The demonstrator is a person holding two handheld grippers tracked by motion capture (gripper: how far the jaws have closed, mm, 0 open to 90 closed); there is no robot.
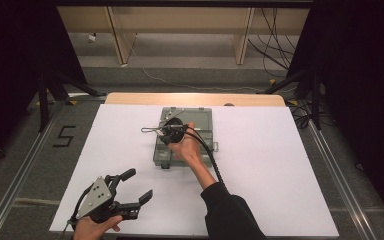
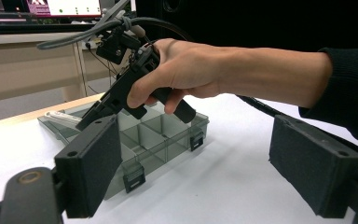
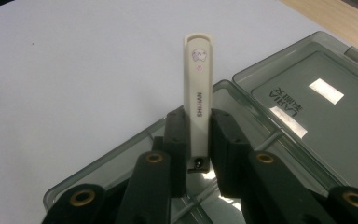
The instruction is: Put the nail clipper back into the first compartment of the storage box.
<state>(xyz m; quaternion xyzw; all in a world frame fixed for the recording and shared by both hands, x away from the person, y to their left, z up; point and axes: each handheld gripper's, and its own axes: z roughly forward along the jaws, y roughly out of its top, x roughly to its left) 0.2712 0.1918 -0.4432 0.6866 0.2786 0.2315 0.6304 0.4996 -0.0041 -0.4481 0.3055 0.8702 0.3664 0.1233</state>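
Observation:
A cream nail clipper [image 3: 198,88] with printed letters sticks out from between the black pads of my right gripper [image 3: 198,140], which is shut on it. In the high view that gripper [image 1: 167,131] hovers over the left side of an open grey see-through compartment box [image 1: 202,117], with the clipper [image 1: 149,130] pointing left past the box's edge. My left gripper [image 1: 140,183] rests near the table's front left corner, open, with nothing between its pads [image 2: 93,163]. From the left gripper view, the person's hand holds the right gripper [image 2: 91,119] above the box [image 2: 168,130].
The box lid [image 3: 307,93] lies flat behind the compartments, with a label on it. White sheet [image 1: 280,165] covers the table; a wooden strip [image 1: 130,98] shows at the far edge. A black cable [image 1: 211,157] trails along the person's right forearm.

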